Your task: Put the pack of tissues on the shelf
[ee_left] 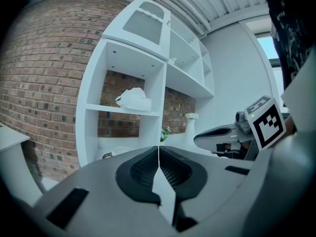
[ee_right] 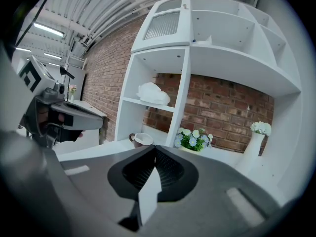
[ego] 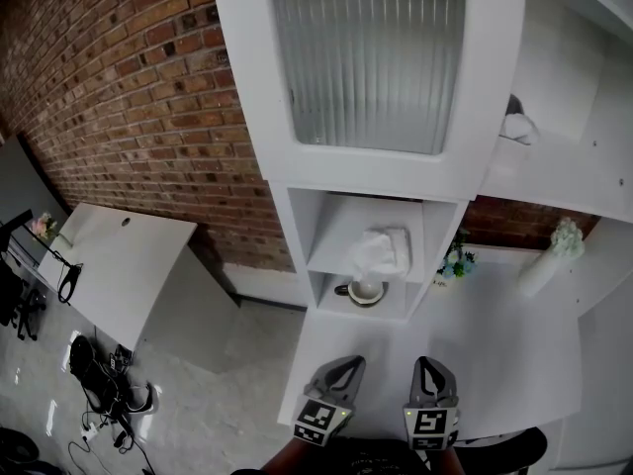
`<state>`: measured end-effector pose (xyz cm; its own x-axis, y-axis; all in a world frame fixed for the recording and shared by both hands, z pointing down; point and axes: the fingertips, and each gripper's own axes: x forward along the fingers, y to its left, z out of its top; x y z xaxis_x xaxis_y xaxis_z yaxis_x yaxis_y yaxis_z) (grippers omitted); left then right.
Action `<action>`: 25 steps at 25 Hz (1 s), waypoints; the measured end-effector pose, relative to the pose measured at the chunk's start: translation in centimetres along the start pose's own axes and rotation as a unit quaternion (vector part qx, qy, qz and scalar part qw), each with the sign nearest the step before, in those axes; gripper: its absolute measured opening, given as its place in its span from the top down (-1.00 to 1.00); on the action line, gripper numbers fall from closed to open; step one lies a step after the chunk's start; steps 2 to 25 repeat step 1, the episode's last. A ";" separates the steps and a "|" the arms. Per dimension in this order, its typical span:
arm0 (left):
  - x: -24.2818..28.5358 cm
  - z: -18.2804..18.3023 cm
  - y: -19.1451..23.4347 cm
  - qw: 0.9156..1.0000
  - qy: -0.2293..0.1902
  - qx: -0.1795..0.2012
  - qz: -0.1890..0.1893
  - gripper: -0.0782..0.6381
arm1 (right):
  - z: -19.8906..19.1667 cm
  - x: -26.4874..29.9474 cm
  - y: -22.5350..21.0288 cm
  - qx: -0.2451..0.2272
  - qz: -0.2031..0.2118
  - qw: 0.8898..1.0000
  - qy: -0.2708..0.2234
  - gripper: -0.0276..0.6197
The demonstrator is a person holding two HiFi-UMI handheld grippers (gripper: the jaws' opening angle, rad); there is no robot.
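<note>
My left gripper [ee_left: 159, 149], grey with ribbed black pads, has its jaws pressed fully together with nothing between them. It hangs over the plain white countertop [ego: 495, 334], well short of the shelving.

Next along, the soft white pack of tissues [ego: 381, 250] lies on the middle board of the tall white shelf unit [ego: 331, 234], towards the right wall of that compartment. A pale cup with a dark rim [ego: 364, 290] sits in the compartment below it. I judge the placing done, so the step in hand is to finish cleanly.

I would first check from the left gripper view that the pack sits flat. I cannot tell how near the front lip it lies. If it overhangs, a light nudge with closed jaws should seat it.

My right gripper [ee_right: 154, 149] is likewise shut on nothing, beside the left one. Further right, a small bunch of white and blue flowers [ego: 453, 262] and a slim white vase [ego: 549, 255] stand on the counter. Any retreat on that side should go straight back and low, not sweeping outward.
</note>
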<state>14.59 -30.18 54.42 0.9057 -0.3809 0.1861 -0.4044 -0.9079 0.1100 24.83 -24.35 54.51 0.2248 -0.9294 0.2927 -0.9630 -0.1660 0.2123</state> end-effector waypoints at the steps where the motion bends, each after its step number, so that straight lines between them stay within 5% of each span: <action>1: 0.0 0.0 0.0 1.000 0.000 0.000 0.000 0.75 | 0.1 0.0 0.1 -0.001 0.001 1.000 -0.001 0.90; 25: 0.0 0.0 0.0 1.000 0.000 0.000 0.000 0.75 | 0.1 0.0 0.1 -0.001 0.001 1.000 -0.001 0.90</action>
